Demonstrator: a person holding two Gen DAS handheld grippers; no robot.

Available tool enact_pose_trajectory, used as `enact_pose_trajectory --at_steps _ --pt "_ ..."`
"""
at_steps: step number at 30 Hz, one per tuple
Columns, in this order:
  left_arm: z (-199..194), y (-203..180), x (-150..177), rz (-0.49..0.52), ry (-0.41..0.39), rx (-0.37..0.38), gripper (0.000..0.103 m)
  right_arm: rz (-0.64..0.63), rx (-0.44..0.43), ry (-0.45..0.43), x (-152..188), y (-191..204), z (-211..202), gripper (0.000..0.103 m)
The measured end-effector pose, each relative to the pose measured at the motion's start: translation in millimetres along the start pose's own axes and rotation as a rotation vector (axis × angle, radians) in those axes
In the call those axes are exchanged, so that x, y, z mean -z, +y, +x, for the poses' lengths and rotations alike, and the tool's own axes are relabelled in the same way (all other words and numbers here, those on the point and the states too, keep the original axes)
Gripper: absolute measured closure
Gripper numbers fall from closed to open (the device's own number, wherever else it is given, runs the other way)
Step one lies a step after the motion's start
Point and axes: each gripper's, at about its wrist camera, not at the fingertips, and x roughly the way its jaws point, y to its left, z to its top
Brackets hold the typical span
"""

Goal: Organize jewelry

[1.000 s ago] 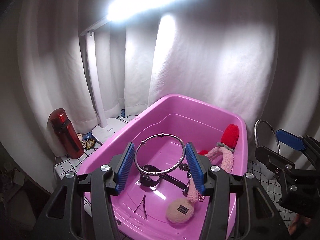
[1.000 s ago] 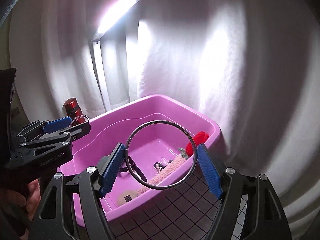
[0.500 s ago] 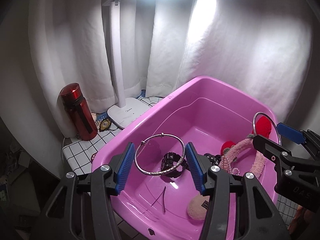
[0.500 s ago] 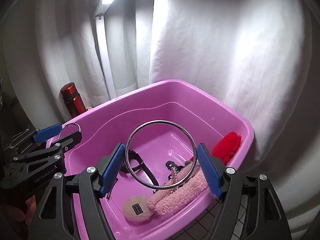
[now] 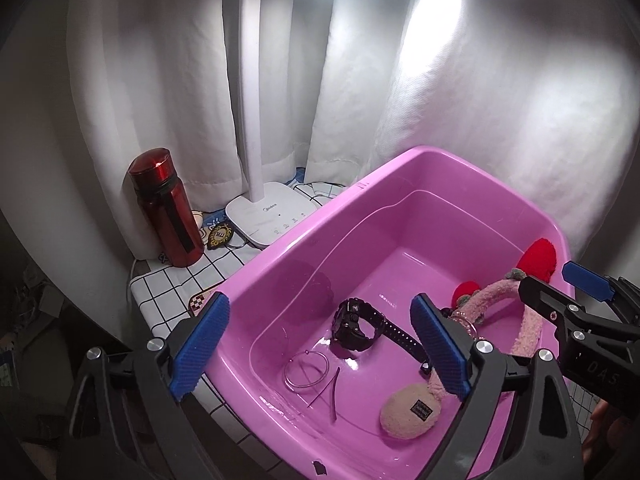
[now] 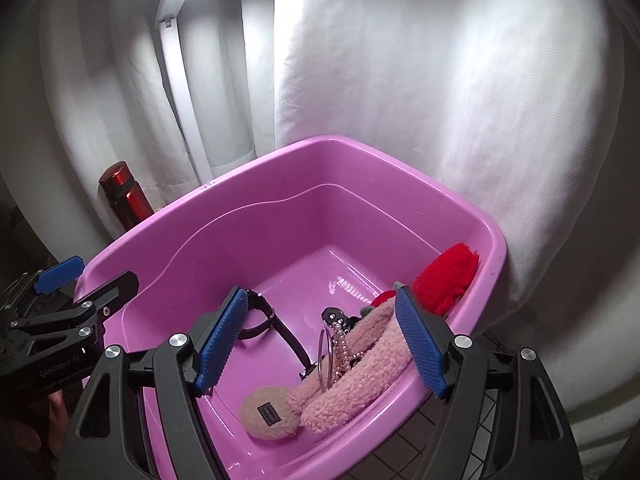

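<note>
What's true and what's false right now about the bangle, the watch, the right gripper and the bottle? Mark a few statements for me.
1. A thin bangle lies flat on the floor of the pink tub. True.
2. The black watch sits outside the tub. False: it lies on the tub floor, next to the bangle.
3. The right gripper is clamped on a metal ring. False: nothing is between its pads; the metal ring stands on edge against the pink plush piece in the tub.
4. The red bottle stands upright beside the lamp base. True.
</note>
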Motion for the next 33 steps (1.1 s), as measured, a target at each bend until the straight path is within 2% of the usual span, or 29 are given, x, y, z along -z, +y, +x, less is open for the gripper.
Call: enact_pose_trajectory --at_steps 22,33 --pt "-17 2 4 0.002 0.023 -0.059 0.01 0.028 0.014 -0.029 17 5 -35 0.03" --pt "-22 4 8 -0.005 0.044 -0.055 0.01 0.033 0.017 -0.035 25 7 -45 0.03"
